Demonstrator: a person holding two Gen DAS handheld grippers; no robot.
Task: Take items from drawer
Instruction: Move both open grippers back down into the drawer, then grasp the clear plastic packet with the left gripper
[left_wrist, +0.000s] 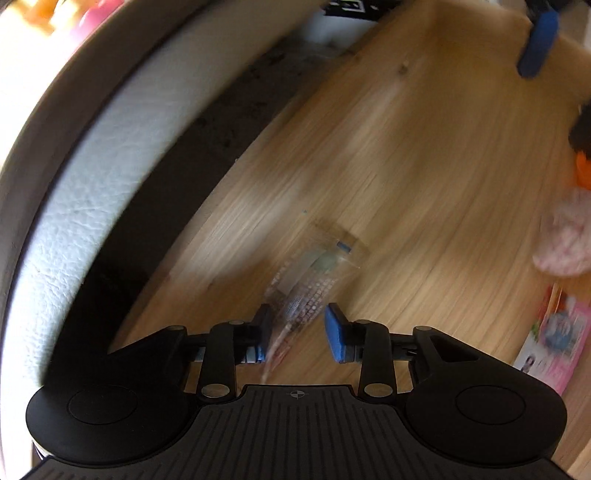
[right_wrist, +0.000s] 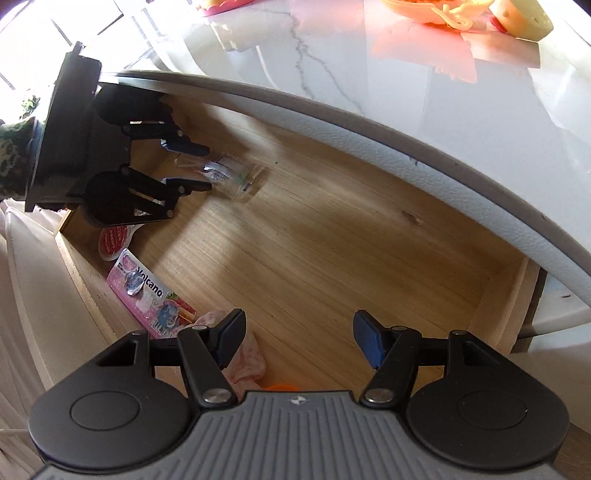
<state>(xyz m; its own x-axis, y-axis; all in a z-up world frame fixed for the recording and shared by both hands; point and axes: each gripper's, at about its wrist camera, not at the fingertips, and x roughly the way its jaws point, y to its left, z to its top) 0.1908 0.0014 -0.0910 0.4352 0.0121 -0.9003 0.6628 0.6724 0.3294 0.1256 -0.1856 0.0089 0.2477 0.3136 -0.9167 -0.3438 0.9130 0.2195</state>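
Observation:
An open wooden drawer (right_wrist: 332, 240) holds several items. A clear plastic packet (left_wrist: 314, 280) with small printed bits lies on the drawer floor (left_wrist: 406, 147); it shows blurred. My left gripper (left_wrist: 299, 322) is open, its blue-padded fingers either side of the packet's near end; whether they touch it I cannot tell. From the right wrist view the left gripper (right_wrist: 192, 166) sits at the drawer's far left with the packet (right_wrist: 232, 177) sticking out past its tips. My right gripper (right_wrist: 300, 326) hangs open over bare wood, next to a pink cloth (right_wrist: 245, 356).
A pink "Volcano" card package (right_wrist: 147, 291) and a red-labelled sachet (right_wrist: 114, 240) lie along the drawer's left wall. An orange thing (right_wrist: 282, 387) peeks out under the right gripper. The white marble tabletop (right_wrist: 369, 55) overhangs the drawer and carries orange and yellow toys (right_wrist: 424, 11).

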